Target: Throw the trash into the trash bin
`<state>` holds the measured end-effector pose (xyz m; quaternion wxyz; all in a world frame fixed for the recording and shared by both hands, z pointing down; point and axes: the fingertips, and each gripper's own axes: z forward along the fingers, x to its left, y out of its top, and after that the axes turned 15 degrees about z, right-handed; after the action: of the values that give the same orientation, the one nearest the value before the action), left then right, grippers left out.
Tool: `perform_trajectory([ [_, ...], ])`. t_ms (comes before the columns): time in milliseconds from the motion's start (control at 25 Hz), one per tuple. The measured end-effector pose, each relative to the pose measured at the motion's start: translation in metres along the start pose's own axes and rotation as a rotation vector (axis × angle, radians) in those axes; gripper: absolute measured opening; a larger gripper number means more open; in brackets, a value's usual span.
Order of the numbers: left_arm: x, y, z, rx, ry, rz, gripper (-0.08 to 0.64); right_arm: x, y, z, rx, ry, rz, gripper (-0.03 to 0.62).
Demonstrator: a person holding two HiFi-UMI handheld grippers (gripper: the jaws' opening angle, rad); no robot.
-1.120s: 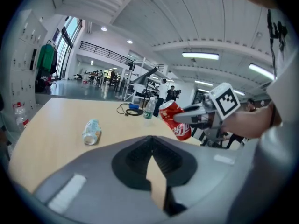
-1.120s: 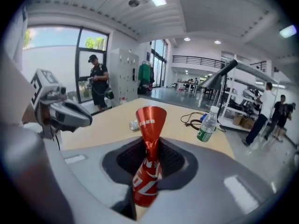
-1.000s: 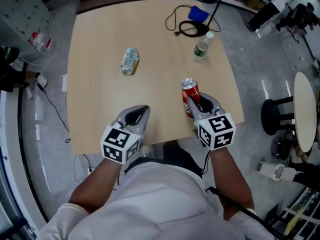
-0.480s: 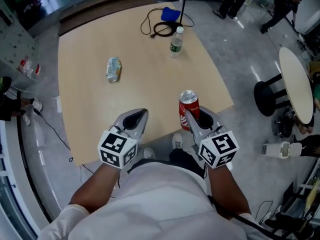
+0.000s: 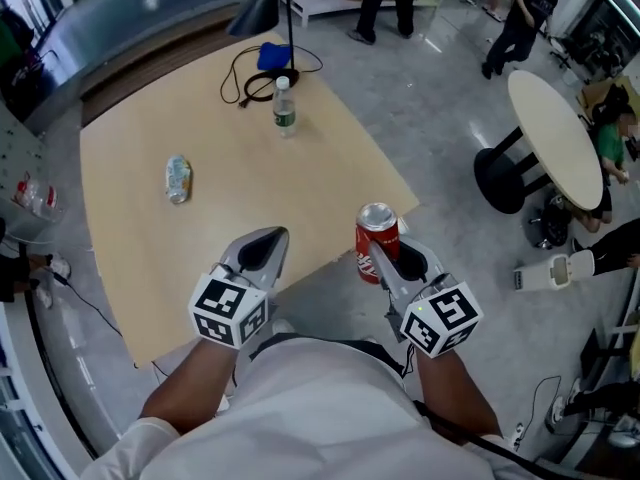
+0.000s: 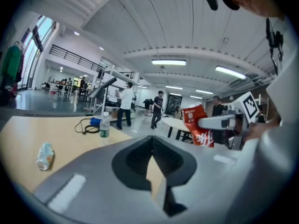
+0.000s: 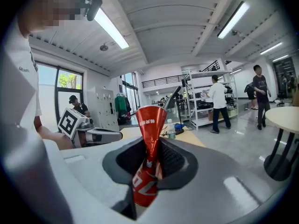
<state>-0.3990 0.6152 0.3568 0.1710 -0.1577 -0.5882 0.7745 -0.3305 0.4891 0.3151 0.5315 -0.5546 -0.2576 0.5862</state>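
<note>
Red can pinched at the near edge of the counter [image 5: 130,248], no bin in sight.
Head view: my right tongs [image 5: 378,258] hold the red can [image 5: 377,236] upright. Left gripper view: left tongs [image 6: 153,146] pressed together, empty. Right gripper view: the pads pinch the can's crushed waist, likely so it cannot slip.

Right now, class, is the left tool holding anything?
No: the left tool is empty; the red can sits clamped in the right tool.

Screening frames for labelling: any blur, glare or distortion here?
Head view: sharp, evenly lit. Left gripper view: fisheye bending, dark corners, ceiling lamps glaring, left gripper itself slightly soft. Right gripper view: same bending; can sharp up close.
</note>
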Motion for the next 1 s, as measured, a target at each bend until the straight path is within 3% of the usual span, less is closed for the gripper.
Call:
perform_trajectory([
  [600,-0.175,0.057,0.115,-0.046,-0.274,0.113,0.008,-0.114,0.012,-0.175,-0.147,-0.238,0.052,0.074],
  [1000,-0.309,0.080,0.170,-0.078,-0.468,0.171,0.007,-0.170,0.001,-0.303,-0.240,-0.413,0.079,0.074],
])
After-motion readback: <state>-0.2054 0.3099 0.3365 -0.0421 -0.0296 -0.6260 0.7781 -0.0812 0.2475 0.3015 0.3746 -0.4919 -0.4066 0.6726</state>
